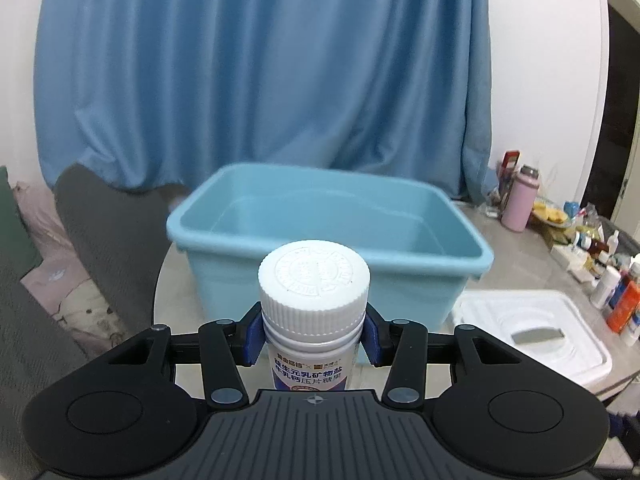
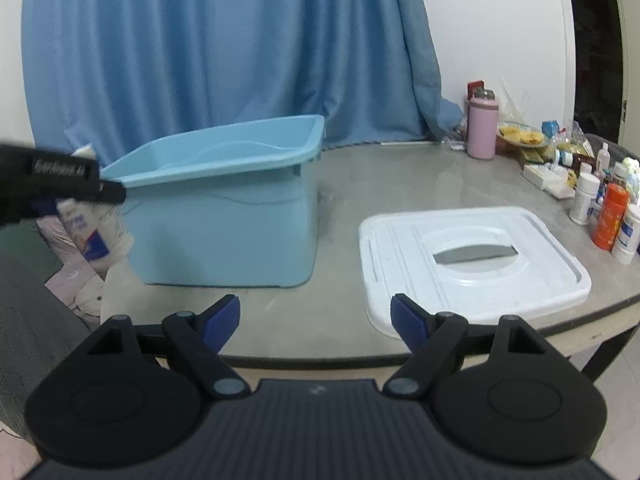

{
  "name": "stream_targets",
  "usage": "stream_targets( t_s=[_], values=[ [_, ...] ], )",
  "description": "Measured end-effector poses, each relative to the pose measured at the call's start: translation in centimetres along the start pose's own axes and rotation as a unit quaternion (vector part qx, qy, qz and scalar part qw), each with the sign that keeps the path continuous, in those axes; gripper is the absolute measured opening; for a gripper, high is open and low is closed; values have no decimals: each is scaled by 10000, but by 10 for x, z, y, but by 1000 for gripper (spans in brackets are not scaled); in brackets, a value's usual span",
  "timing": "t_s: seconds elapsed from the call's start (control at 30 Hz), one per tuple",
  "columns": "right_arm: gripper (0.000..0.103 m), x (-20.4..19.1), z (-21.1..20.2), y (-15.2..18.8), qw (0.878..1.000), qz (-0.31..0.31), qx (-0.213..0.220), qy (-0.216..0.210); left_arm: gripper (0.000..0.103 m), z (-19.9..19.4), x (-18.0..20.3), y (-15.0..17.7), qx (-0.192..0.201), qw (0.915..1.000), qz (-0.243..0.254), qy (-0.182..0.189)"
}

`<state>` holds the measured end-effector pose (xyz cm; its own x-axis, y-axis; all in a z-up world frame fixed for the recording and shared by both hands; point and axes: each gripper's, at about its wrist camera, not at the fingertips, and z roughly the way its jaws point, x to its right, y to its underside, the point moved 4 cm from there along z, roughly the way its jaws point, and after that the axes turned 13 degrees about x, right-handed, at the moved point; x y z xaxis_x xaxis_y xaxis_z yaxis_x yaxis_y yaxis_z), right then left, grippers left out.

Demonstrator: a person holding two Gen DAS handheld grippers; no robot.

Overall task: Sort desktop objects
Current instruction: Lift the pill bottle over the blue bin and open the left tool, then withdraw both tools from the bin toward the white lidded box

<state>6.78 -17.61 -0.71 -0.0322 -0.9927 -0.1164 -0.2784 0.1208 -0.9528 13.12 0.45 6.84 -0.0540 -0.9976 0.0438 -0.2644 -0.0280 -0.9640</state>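
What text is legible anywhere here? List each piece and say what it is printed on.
"益生元乳矿物盐" over "牛乳钙压片糖果": label of the white-capped bottle held in the left gripper.
Small brand line above those: too blurred to read.
Embossed ring of letters on the bottle's cap: unreadable.
White lettering on the left gripper's black side in the right wrist view: blurred.
Labels on the bottles at the table's right edge: too small.

The grey desk (image 2: pixel 344 320) carries a blue bin (image 2: pixel 224 216), a white lid (image 2: pixel 472 280) beside it, a pink flask (image 2: pixel 482 130) and assorted bottles (image 2: pixel 608 216).

A bin (image 2: pixel 224 208) stands on the table (image 2: pixel 400 184), lid (image 2: pixel 472 256) to its right.
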Motion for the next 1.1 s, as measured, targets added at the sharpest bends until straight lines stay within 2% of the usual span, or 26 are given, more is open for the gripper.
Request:
stream_targets(
  t_s=[0.23, 0.53, 0.7, 0.9, 0.97, 1.07, 1.1],
  values=[
    [82, 1, 23, -10, 10000, -3, -18, -88, 48, 25, 11, -38, 170, 9998, 76, 70],
    [82, 15, 55, -22, 10000, 31, -71, 53, 48, 91, 25, -77, 164, 9994, 202, 212],
    [82, 20, 71, -25, 9999, -26, -79, 91, 48, 135, 34, -80, 3, 9990, 364, 263],
    [82, 25, 85, -24, 9997, -105, -186, 134, 49, 174, 28, -68, -269, 9993, 213, 164],
    [82, 27, 87, -25, 9997, -79, -195, 146, 55, 179, 24, -67, -297, 9995, 122, 71],
    [82, 28, 90, -23, 9996, -35, -247, 160, 88, 178, 15, -70, -122, 9998, -5, -139],
    [82, 28, 91, -22, 9995, -20, -270, 162, 92, 176, 12, -72, -24, 9998, -51, -204]
  ],
)
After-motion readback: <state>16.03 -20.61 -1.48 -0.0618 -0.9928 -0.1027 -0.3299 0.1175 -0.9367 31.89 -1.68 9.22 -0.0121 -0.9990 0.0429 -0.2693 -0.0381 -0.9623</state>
